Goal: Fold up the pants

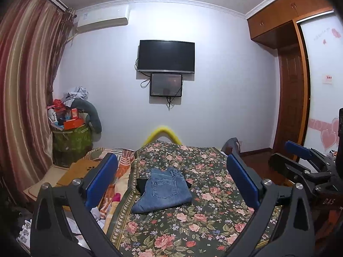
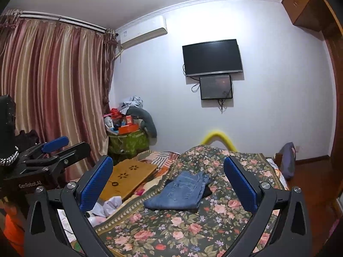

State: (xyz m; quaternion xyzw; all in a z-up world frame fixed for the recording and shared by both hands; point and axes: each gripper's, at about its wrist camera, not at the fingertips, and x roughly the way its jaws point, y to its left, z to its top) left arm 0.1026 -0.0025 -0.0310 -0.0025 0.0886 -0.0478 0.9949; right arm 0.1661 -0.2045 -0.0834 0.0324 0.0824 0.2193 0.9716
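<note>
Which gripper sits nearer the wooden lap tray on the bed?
Left. The left gripper is on the side of the folded jeans where the wooden lap tray lies; the right gripper is further over, on the wardrobe side. Both are open, holding nothing.

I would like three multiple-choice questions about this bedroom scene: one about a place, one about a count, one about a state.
1. Where do the jeans lie?
A. on the flowered bedspread
B. on the floor
C. on the wooden board

2. How many dark screens hang on the wall?
A. one
B. two
C. three

3. In what state are the jeans?
A. spread out flat
B. hanging
C. folded into a compact stack

Answers:
1 A, flowers surround the denim on all sides.
2 B, a large television with a small screen below it.
3 C, the legs are doubled up, back pocket on top.
</note>
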